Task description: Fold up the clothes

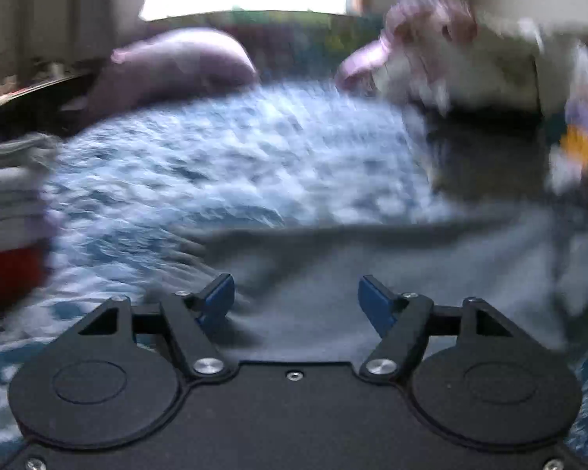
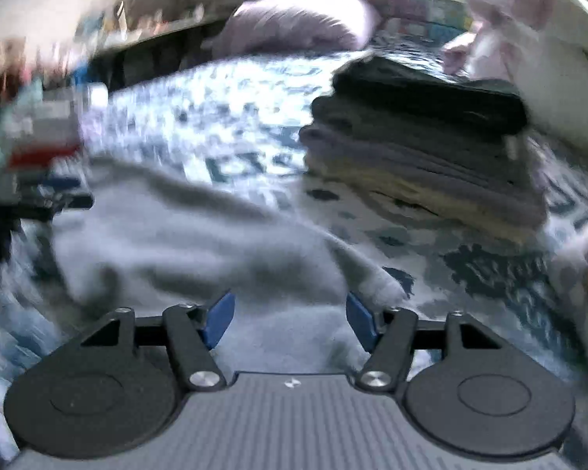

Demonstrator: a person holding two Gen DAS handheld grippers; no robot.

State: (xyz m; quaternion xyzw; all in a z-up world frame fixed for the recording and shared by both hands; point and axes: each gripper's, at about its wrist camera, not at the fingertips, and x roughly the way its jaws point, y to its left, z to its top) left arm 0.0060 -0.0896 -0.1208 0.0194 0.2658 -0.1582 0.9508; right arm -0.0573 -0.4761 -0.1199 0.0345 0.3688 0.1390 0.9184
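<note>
Both grippers (image 1: 296, 299) (image 2: 290, 319) gape over grey garment (image 2: 184, 243) lying crosswise.

No text, label, brand or number is reading clearly in either view; motion blur is smearing everything. In the right wrist view, a small pale mark (image 2: 293, 383) is showing at the lower centre of the frame on the grey ribbed body of the device, but it is too small to be making out as a letter or logo.
</note>
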